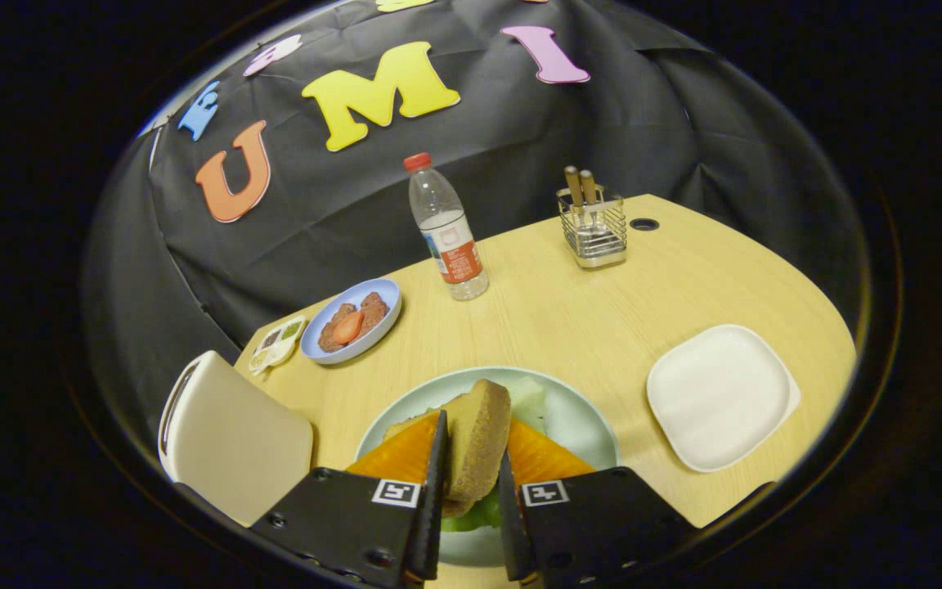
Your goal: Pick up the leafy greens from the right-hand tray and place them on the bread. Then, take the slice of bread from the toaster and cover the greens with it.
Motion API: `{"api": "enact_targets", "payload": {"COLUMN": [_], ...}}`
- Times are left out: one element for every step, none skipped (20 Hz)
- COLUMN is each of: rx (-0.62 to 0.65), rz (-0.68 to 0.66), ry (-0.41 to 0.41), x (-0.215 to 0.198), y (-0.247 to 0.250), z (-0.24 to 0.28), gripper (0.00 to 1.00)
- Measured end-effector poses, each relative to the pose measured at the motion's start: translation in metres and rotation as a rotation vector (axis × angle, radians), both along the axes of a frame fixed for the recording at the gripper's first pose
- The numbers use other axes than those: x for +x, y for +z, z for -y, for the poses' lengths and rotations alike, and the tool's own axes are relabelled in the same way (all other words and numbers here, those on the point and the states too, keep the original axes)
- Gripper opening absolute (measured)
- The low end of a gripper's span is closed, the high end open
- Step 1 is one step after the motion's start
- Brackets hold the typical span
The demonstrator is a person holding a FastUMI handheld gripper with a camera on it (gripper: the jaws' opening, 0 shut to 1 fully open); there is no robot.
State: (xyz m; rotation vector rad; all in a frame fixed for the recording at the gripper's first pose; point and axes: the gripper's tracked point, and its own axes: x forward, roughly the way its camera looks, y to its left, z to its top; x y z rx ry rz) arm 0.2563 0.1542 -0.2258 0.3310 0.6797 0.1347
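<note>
Tool (471, 466) gripping tan bread slice (477, 442) on edge | I'm lowering it flat over green leafy lettuce (471, 515) on pale round plate (577, 417).

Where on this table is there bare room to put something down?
Bare table lies between the water bottle, utensil rack, white tray and plate. Crowded: toaster, blue dish; gripper holds bread slice.
</note>
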Motion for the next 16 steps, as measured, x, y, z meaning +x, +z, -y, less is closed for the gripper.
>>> {"api": "enact_targets", "payload": {"rx": [0.003, 0.015, 0.021, 0.020, 0.023, 0.028, 0.034, 0.033, 0.024, 0.003, -0.010, -0.024, -0.038, -0.056, -0.089, -0.120], "rz": [-0.002, -0.004, -0.006, 0.002, 0.009, 0.016, 0.029, 0.040, 0.054, 0.069, 0.075, 0.078, 0.085, 0.095, 0.107, 0.120], "ry": [0.004, 0.011, 0.018, 0.021, 0.028, 0.030, 0.034, 0.038, 0.041, 0.041, 0.044, 0.043, 0.045, 0.035, 0.018, 0.005], "x": [-0.001, 0.000, 0.001, 0.002, 0.002, 0.002, 0.003, 0.003, 0.003, 0.004, 0.003, 0.003, 0.001, 0.003, 0.004, 0.005], "y": [-0.001, -0.003, -0.005, -0.005, -0.005, -0.005, -0.005, -0.005, -0.005, -0.006, -0.008, -0.009, -0.008, -0.007, -0.006, -0.005], "z": [0.003, 0.004, 0.004, 0.007, 0.007, 0.009, 0.009, 0.009, 0.009, 0.011, 0.012, 0.012, 0.013, 0.016, 0.022, 0.025], "gripper": [0.33, 0.35, 0.37, 0.39, 0.41, 0.43, 0.43, 0.44, 0.44, 0.46, 0.47, 0.49, 0.50, 0.52, 0.58, 0.63]}}
